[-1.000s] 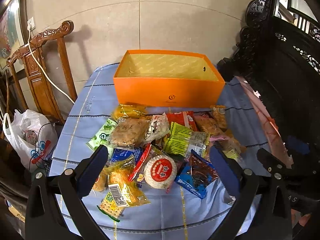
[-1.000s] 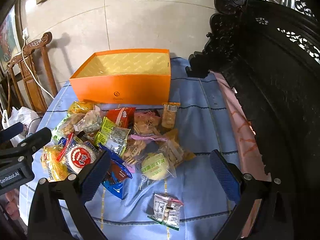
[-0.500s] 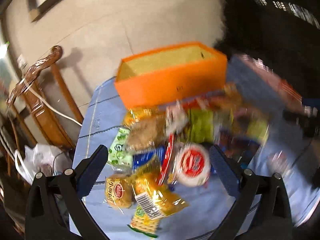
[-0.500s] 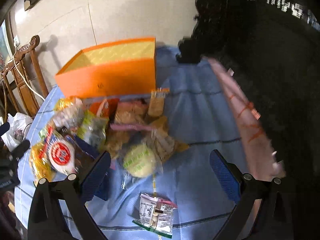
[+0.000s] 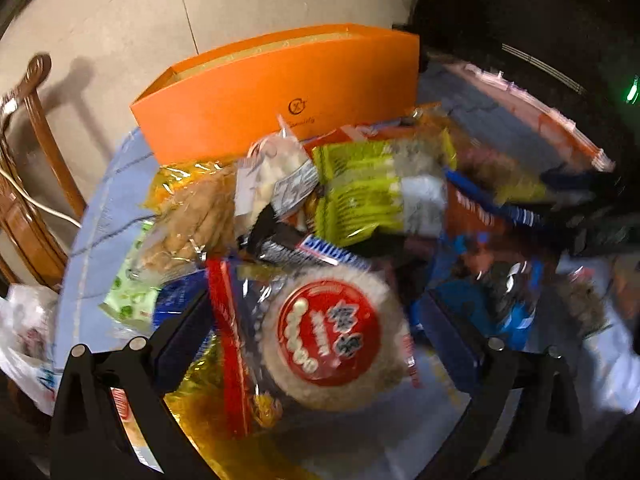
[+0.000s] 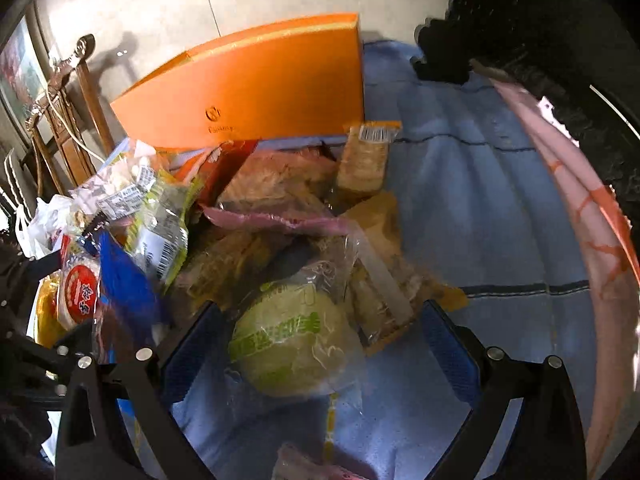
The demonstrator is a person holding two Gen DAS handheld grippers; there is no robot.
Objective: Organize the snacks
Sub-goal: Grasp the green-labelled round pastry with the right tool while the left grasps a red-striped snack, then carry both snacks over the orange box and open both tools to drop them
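A pile of wrapped snacks lies on the blue tablecloth [image 6: 480, 208] in front of an open orange box [image 5: 280, 92], also seen in the right wrist view [image 6: 248, 92]. My left gripper [image 5: 316, 336] is open and low over the pile, its fingers on either side of a round rice cake with a red label [image 5: 328, 336]. My right gripper [image 6: 316, 344] is open, its fingers on either side of a round pale-green wrapped cake [image 6: 292, 344]. The red-label cake also shows at the left of the right wrist view [image 6: 78, 292].
A carved wooden chair [image 5: 24, 184] stands left of the table, with a white plastic bag [image 5: 24, 332] below it. Dark carved furniture [image 6: 560, 40] stands on the right. A small packet [image 6: 308, 466] lies near the table's front edge.
Both grippers have dropped down and forward toward the pile. The left one now straddles the red-label rice cake and the right one straddles the green cake. Both stay open.
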